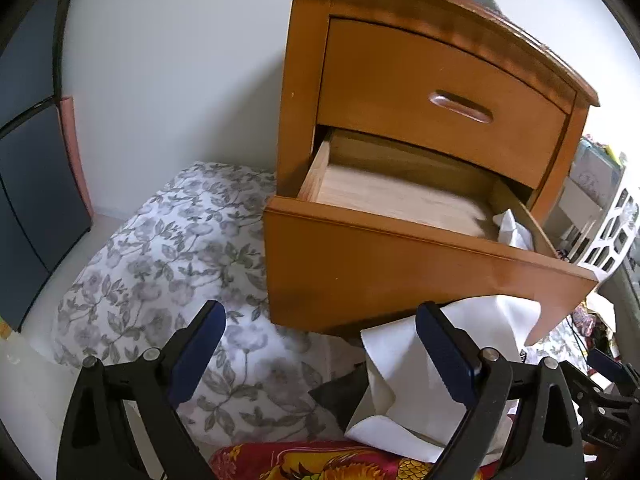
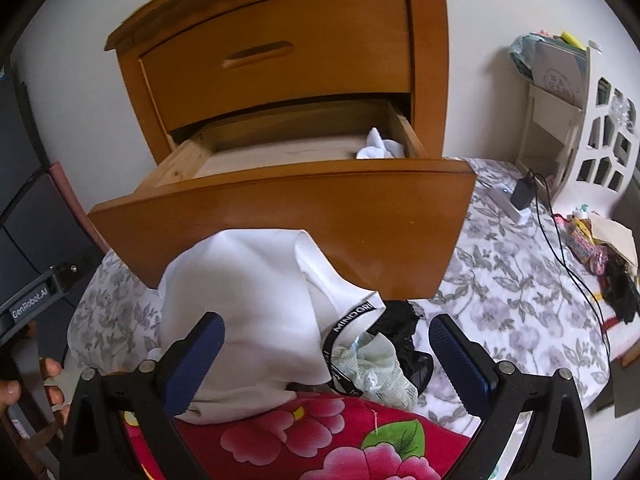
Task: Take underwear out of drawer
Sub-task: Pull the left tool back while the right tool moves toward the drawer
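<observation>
Both grippers stand with the jaws wide apart and hold nothing. The left gripper [image 1: 320, 354] has only the flowered bedcover [image 1: 160, 248] between its fingers; a white garment [image 1: 404, 372] lies at its right finger. The right gripper [image 2: 326, 356] hovers over a small pile just before it: white underwear [image 2: 256, 304] with a black lettered waistband, a pale lace piece [image 2: 380, 376] and a black piece [image 2: 404, 320], all resting on the bedcover and a red flowered blanket [image 2: 312, 436].

The step seems to be between two pickings: several pieces are already out, and one white piece [image 2: 380, 146] remains in the far right corner of the open drawer [image 2: 280, 204]. The next move probably asks one gripper to rise over the drawer front, reach into that corner and close on the cloth.

Only the right wrist view shows the lace and black pieces and a hand [image 2: 24, 392] at the left edge. The left wrist view shows more of the bare drawer floor.
</observation>
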Demonstrator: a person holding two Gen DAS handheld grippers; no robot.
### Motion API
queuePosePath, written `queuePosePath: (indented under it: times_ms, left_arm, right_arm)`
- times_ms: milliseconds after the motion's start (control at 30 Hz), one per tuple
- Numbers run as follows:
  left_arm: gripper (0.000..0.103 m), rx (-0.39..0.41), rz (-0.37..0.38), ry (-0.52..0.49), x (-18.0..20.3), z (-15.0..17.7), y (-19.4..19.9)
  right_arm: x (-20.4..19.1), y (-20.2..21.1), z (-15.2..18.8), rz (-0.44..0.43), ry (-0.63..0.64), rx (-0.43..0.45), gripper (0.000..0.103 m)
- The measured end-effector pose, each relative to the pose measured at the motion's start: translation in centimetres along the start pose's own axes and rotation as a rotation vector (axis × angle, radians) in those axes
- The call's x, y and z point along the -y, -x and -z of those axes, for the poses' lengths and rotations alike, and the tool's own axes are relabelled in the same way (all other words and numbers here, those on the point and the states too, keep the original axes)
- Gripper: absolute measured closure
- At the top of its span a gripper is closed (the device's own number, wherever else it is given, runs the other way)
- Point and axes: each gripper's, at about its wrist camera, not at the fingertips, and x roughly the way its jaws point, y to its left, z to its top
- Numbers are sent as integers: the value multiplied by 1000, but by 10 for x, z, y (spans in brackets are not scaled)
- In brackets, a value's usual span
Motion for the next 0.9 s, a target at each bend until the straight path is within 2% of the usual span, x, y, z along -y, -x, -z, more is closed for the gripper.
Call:
queuePosePath:
  times_ms: [233, 400, 600, 733, 900]
  left_arm:
    - [7, -6, 21, 6, -1, 0, -2]
    - [7, 8, 2, -25, 4, 2, -1]
    - [7, -55, -42, -9, 1, 7, -13]
    - [7, -76, -67, -28, 5, 9, -16]
    - [7, -79, -63, -74, 13, 11, -18]
  right_arm:
    - [-10, -4, -2, -17, 33, -25, 0]
    - [-16, -6, -4, -23, 50, -40, 0]
    - [-13, -11, -6, -30, 25, -74, 0]
    - [-10, -5, -18, -45, 21, -59, 0]
    - [-9, 6, -43, -58, 37, -32, 0]
